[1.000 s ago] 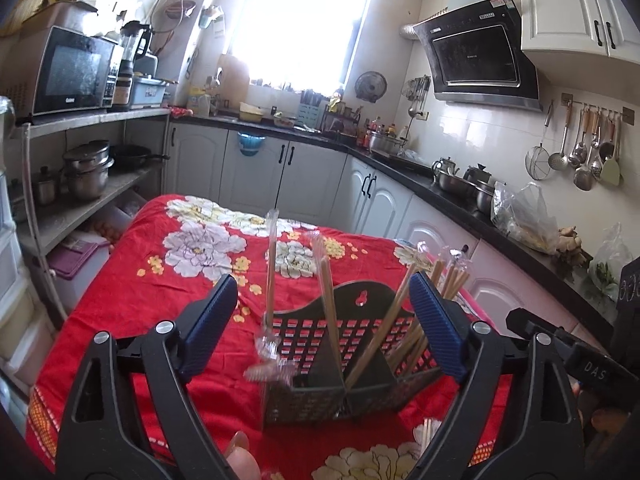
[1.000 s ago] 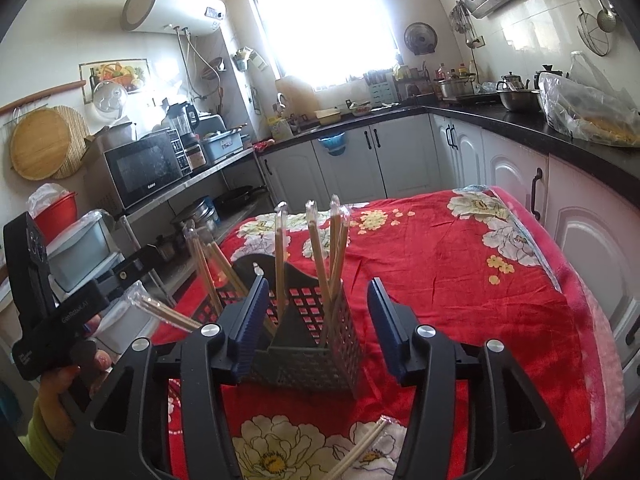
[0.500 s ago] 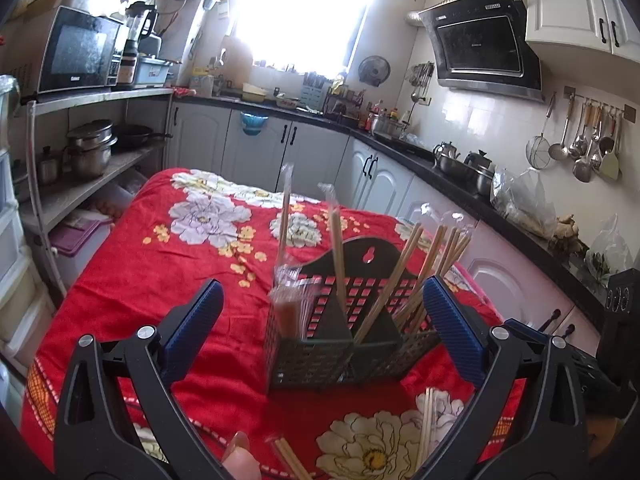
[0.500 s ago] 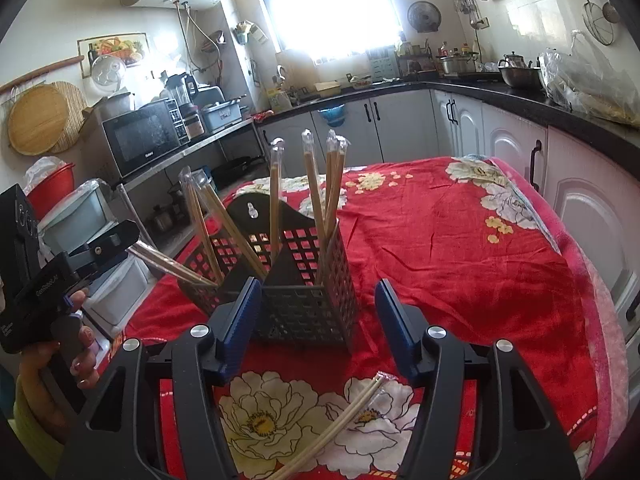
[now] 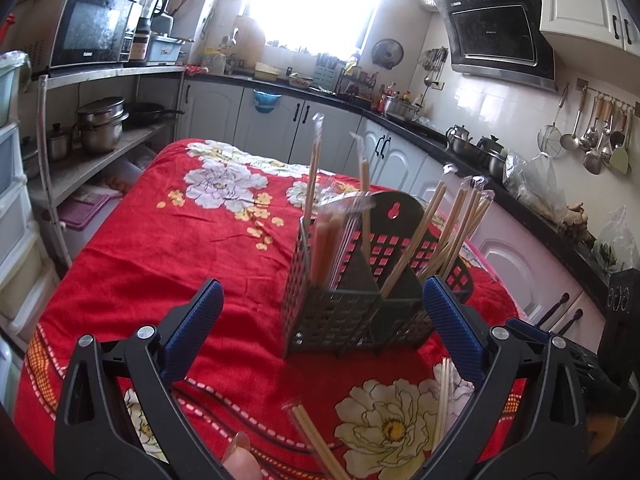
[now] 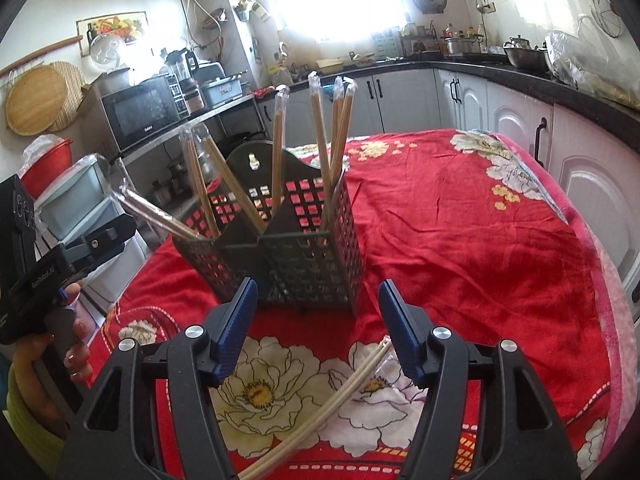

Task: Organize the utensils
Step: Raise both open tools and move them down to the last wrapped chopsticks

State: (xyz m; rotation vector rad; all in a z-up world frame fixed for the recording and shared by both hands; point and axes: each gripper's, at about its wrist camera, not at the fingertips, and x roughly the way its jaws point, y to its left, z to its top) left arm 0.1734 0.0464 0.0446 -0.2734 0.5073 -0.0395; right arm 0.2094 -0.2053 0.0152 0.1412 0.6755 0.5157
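A dark grey perforated caddy [image 5: 360, 292] [image 6: 304, 256] stands on the red floral cloth, with several plastic-wrapped chopstick pairs [image 5: 452, 224] [image 6: 340, 128] upright in its compartments. My left gripper [image 5: 320, 286] is open wide just short of the caddy, with nothing between its pads. My right gripper [image 6: 318, 286] faces the caddy from the other side; its jaws are opening and nothing is between them. Loose wrapped chopsticks [image 5: 316, 444] [image 6: 344, 392] lie on the cloth below the fingers, and another pair [image 5: 444, 404] lies by the left gripper's right finger.
The table [image 6: 500, 264] drops off at its right edge toward white cabinets [image 6: 592, 184]. A metal shelf with a microwave [image 5: 92, 28] and pots [image 5: 100, 124] stands to the left. A hand [image 6: 60, 344] holds the left gripper's handle.
Both grippers have sunk toward the cloth. A wrapped pair seen blurred at the caddy's left side now stands inside it. The right jaws have widened. Loose chopsticks came into view.
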